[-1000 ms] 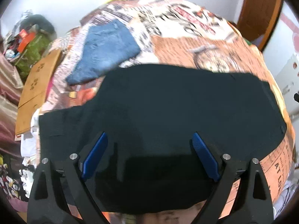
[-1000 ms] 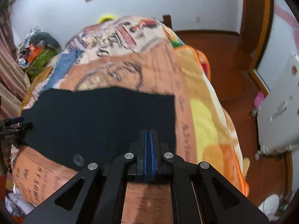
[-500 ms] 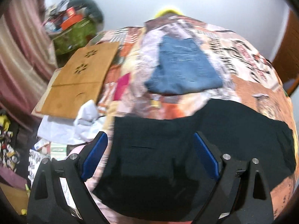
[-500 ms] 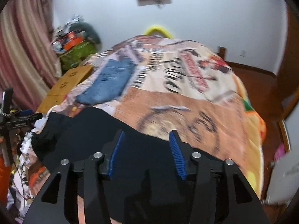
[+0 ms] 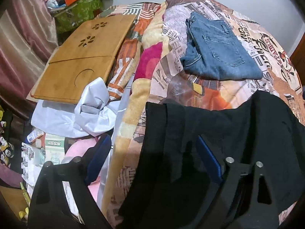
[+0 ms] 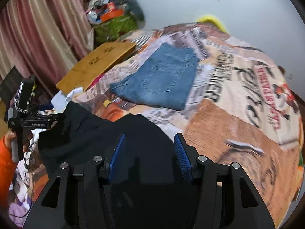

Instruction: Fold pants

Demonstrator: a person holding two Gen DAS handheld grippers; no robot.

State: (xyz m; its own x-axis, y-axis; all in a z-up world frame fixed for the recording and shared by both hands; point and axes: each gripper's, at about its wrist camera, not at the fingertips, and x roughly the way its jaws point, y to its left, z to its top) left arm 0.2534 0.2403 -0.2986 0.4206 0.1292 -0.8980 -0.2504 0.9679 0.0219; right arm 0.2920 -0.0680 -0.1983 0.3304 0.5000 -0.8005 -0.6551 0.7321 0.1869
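Observation:
Black pants [image 5: 238,133] [image 6: 133,133] lie spread across the near edge of the bed. My left gripper [image 5: 152,158] hangs over their left end, its jaws wide and closing. The pants' edge lies below and between the fingers, and the blue pads do not press on it. My right gripper [image 6: 148,152] is open above the pants' middle, with only flat cloth under it. In the right wrist view the left gripper [image 6: 59,117] appears at the far left by the pants' rumpled end, held by a hand with an orange sleeve [image 6: 5,152].
Folded blue jeans [image 5: 219,53] [image 6: 162,80] rest further back on the printed blanket [image 5: 190,87] [image 6: 238,114]. A wooden lap desk [image 5: 82,57] [image 6: 99,63] and crumpled white sheets [image 5: 85,114] lie off the bed's left side. Clutter and a curtain [image 6: 38,28] stand beyond.
The right gripper went from shut to open and swung left from the pants' right end to their middle. The left gripper slid left to the pants' left end.

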